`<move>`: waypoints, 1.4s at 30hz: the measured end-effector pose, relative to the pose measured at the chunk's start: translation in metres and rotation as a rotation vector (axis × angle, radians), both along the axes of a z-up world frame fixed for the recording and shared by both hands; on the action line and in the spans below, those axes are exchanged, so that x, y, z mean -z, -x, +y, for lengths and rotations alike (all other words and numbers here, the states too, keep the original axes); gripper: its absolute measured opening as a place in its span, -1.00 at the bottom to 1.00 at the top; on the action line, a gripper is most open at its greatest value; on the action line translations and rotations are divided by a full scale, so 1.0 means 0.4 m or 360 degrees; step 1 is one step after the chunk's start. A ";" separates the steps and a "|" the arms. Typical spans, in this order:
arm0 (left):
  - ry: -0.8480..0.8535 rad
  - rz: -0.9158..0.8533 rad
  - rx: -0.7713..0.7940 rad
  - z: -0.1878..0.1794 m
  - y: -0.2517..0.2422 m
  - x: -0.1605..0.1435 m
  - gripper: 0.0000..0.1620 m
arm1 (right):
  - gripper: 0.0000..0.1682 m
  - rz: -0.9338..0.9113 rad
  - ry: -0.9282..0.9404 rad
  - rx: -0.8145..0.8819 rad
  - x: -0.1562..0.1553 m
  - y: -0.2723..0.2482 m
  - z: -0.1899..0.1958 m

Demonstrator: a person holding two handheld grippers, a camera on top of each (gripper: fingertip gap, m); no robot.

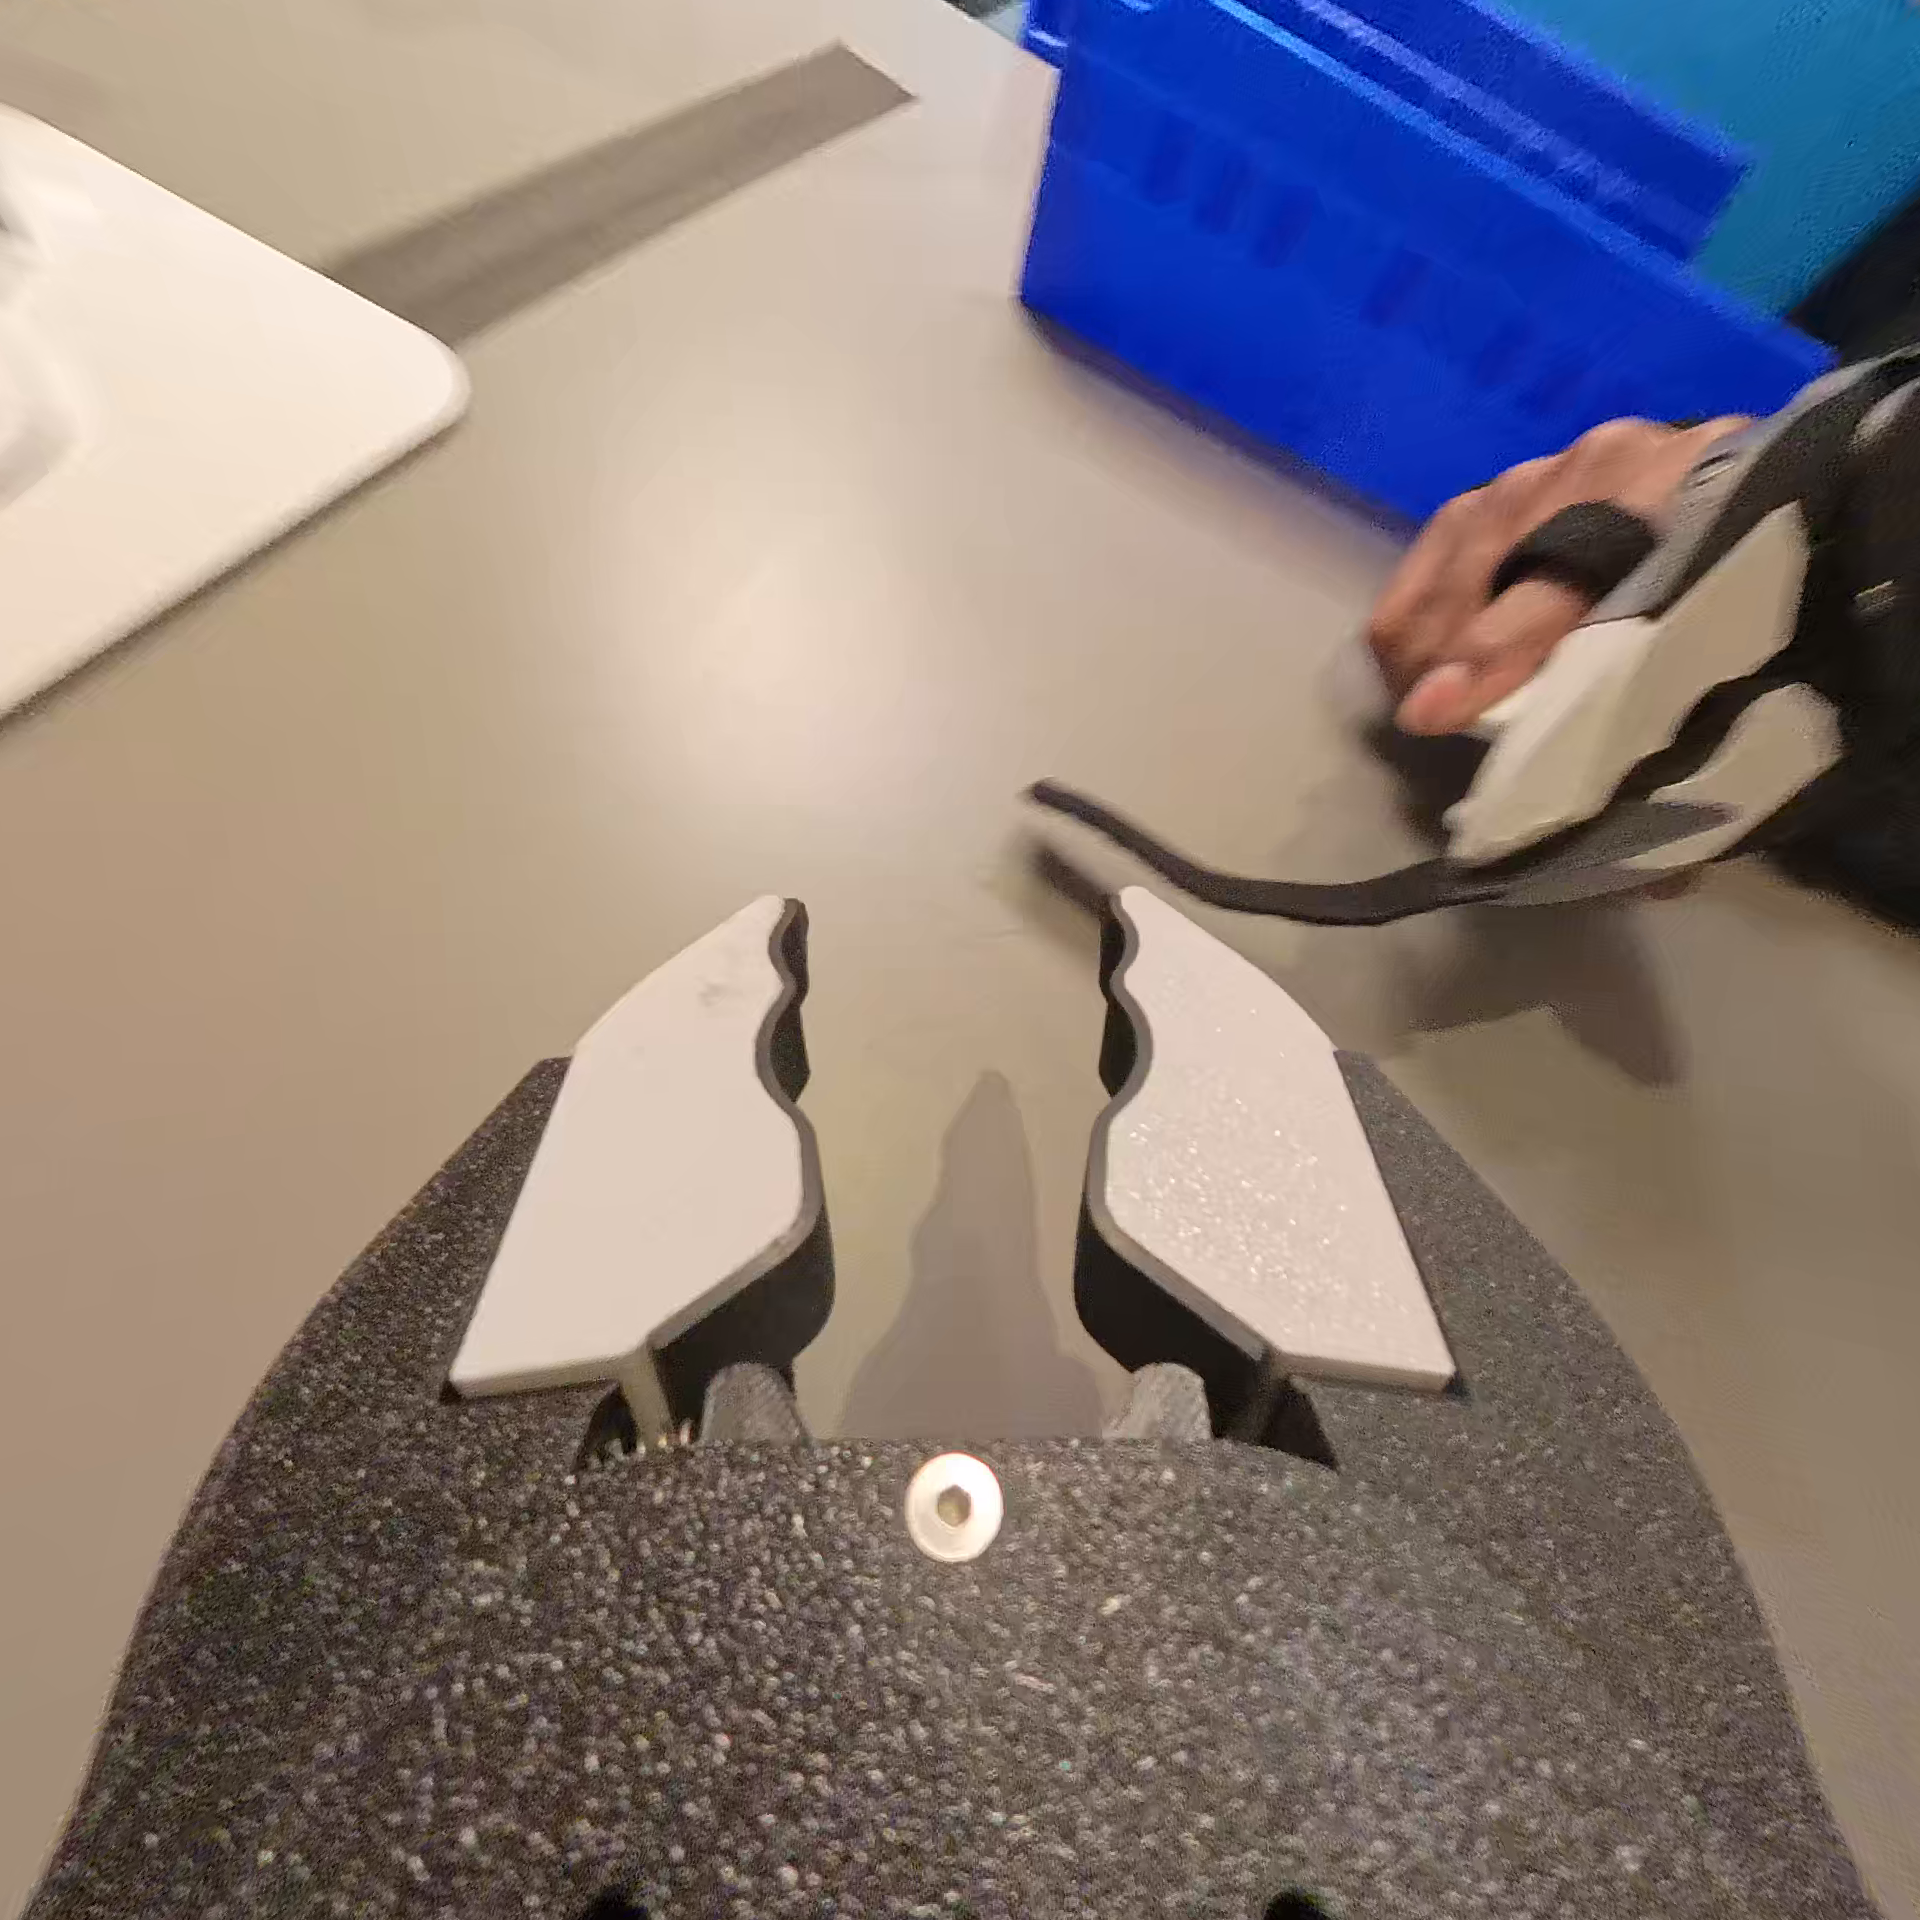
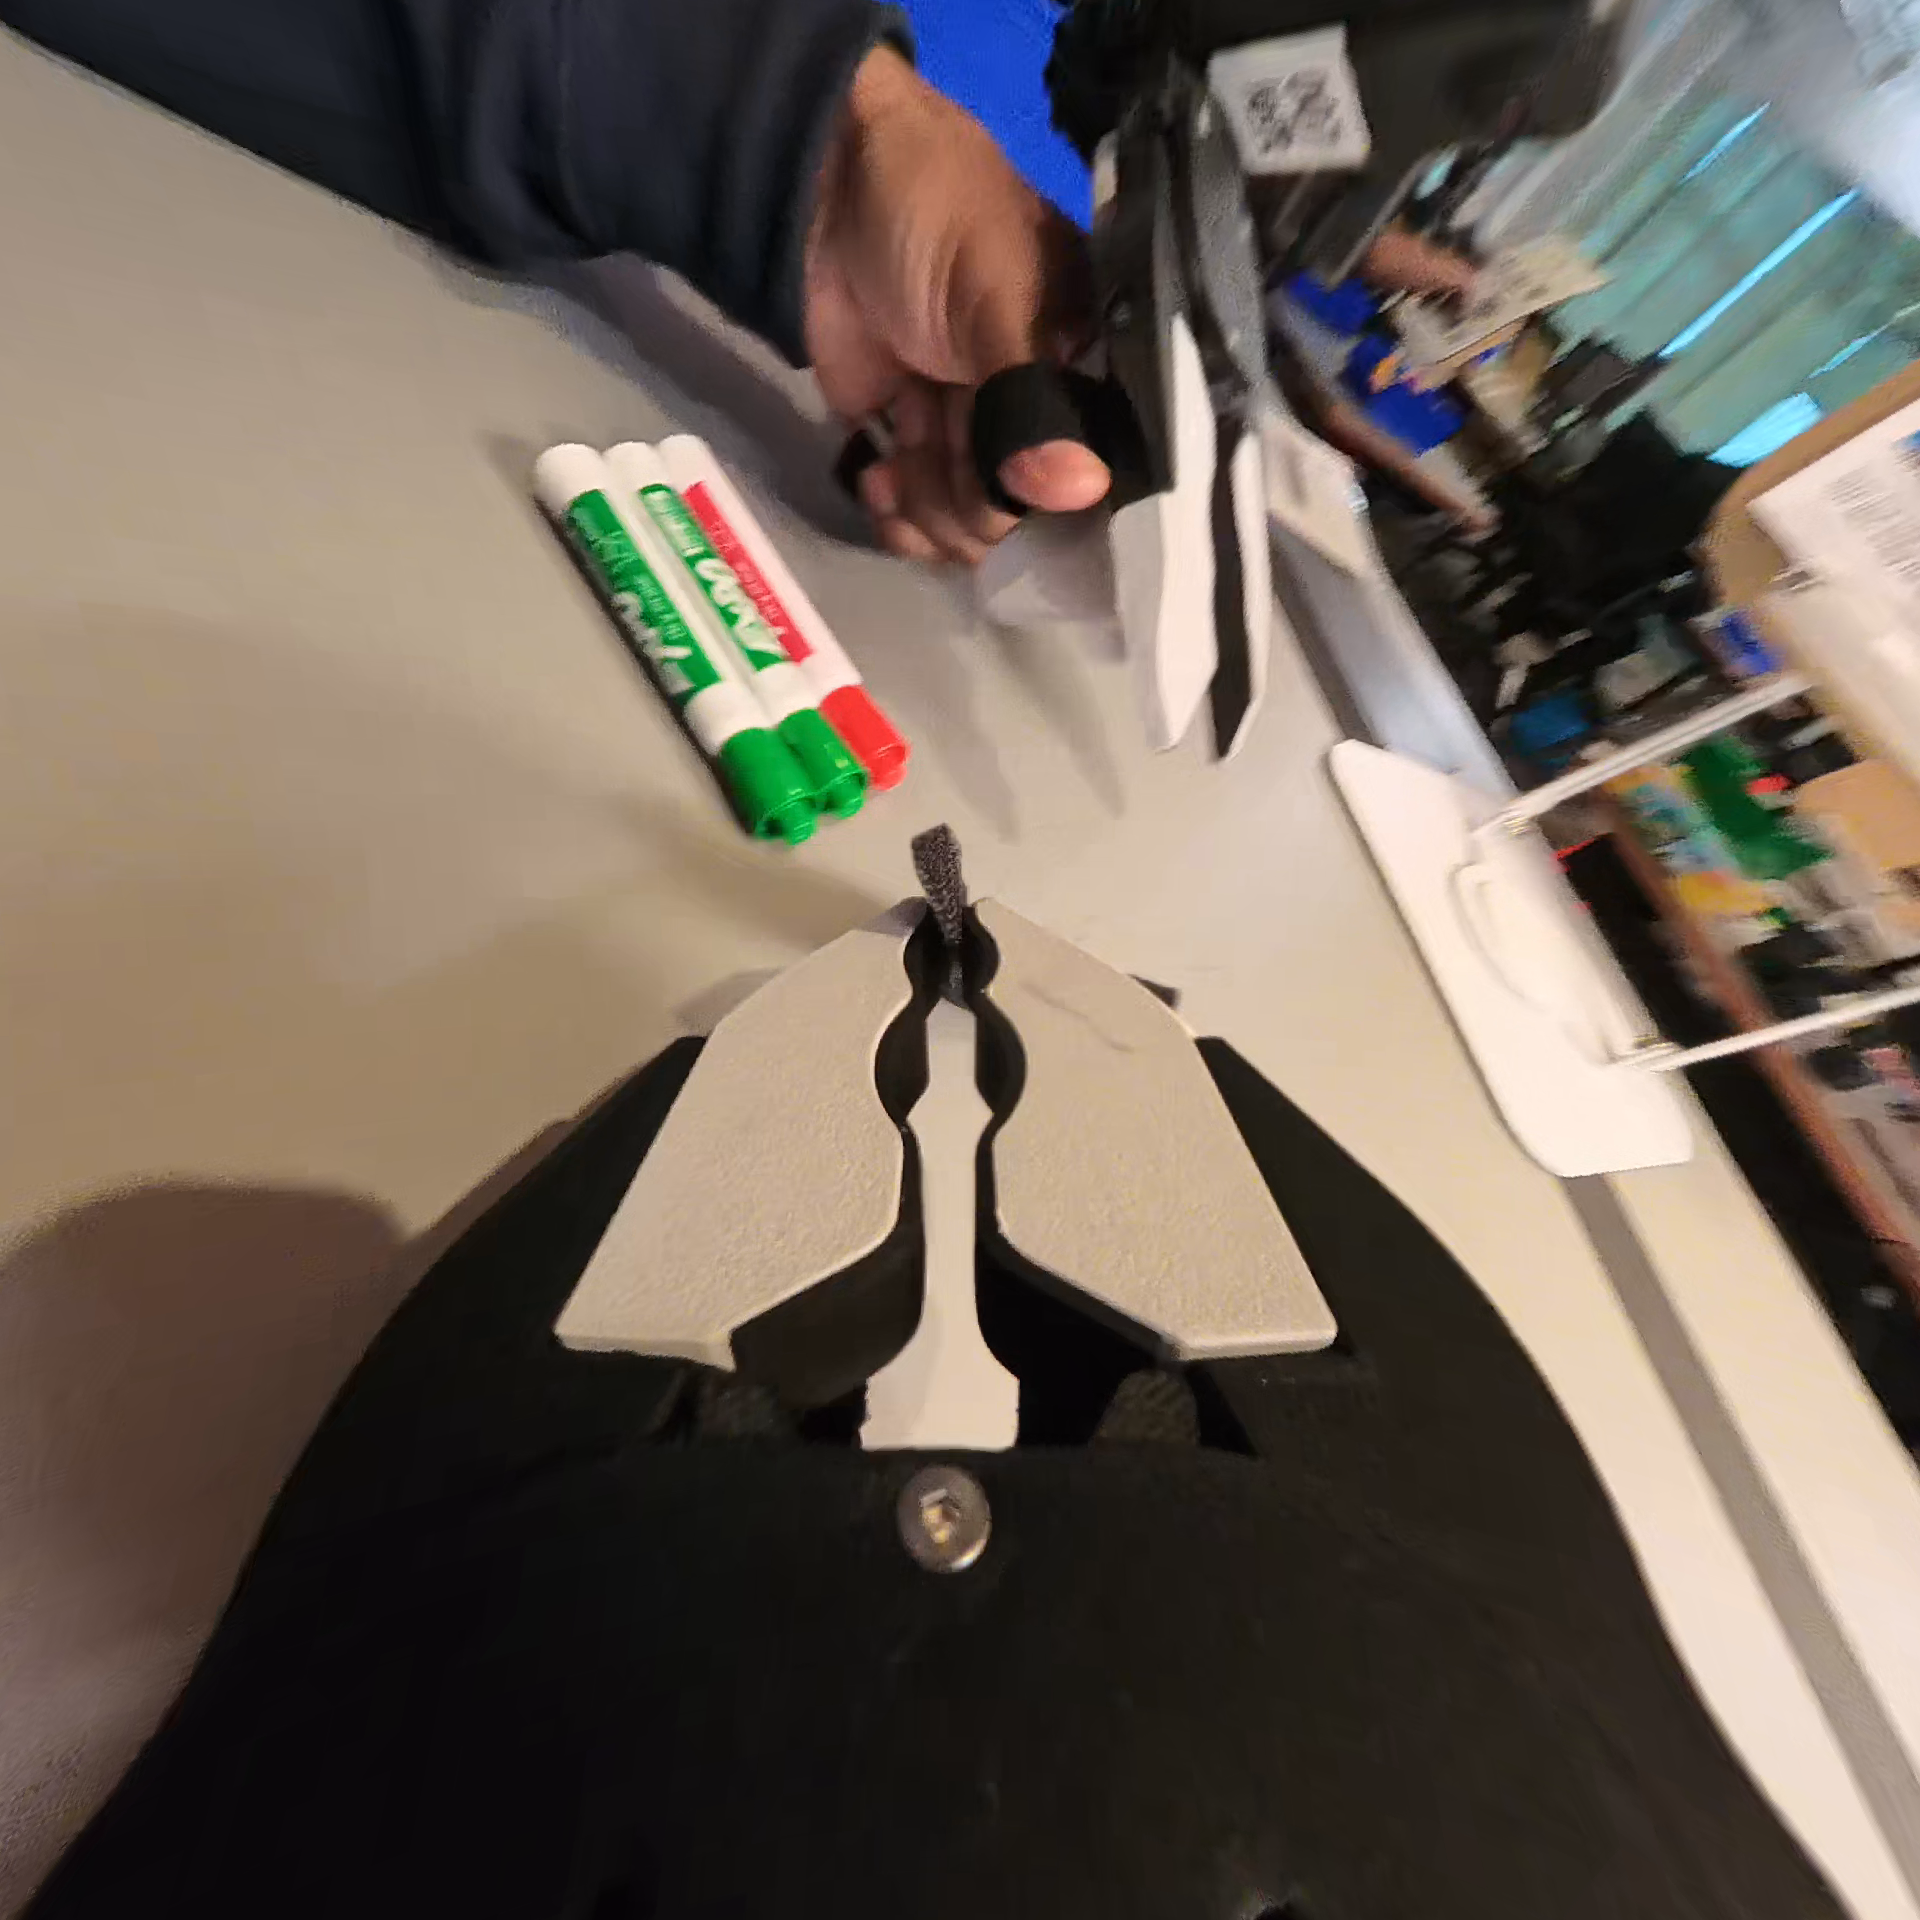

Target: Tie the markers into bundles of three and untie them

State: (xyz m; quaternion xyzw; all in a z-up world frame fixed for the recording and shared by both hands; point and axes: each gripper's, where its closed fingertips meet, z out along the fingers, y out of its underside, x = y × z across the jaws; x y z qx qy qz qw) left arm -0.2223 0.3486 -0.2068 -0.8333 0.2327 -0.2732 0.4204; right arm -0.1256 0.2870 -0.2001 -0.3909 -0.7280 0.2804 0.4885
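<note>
Each wrist view looks forward along its gripper, low and close over the desk [image 1: 727,623]; each shows the opposite gripper.

Markers [image 2: 717,634]: you'll see printed labels on the barrels.
Tag [image 2: 1288,104]: your far gripper carries a square code.

Green and red markers [image 2: 717,634], black strap [image 1: 1226,883], blue bin [image 1: 1351,239]
</note>
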 end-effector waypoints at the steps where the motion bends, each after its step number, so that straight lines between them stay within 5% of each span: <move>1: -0.0054 0.0067 -0.0047 0.003 0.023 0.004 -0.33 | -0.96 -0.0048 0.0043 -0.0025 0.007 -0.008 -0.006; 10: -0.0050 0.0183 -0.0154 -0.060 0.099 0.041 -0.35 | -0.68 -0.0259 0.0296 -0.0197 0.042 -0.029 -0.055; 20: 0.0057 -0.0072 -0.0090 -0.065 0.101 0.034 -0.35 | -0.58 -0.0341 0.0319 -0.0187 0.049 -0.047 -0.044; 27: 0.0153 -0.0155 -0.0044 -0.067 0.097 0.041 -0.37 | -0.58 -0.0454 0.0215 0.0028 0.082 -0.062 0.031; 37: 0.0210 -0.0209 -0.0021 -0.069 0.096 0.044 -0.38 | -0.63 -0.0511 0.0215 0.0781 0.107 -0.082 0.224; 42: 0.0218 -0.0184 -0.0023 -0.069 0.095 0.049 -0.38 | -0.58 -0.0254 0.0631 0.0536 0.021 -0.042 0.143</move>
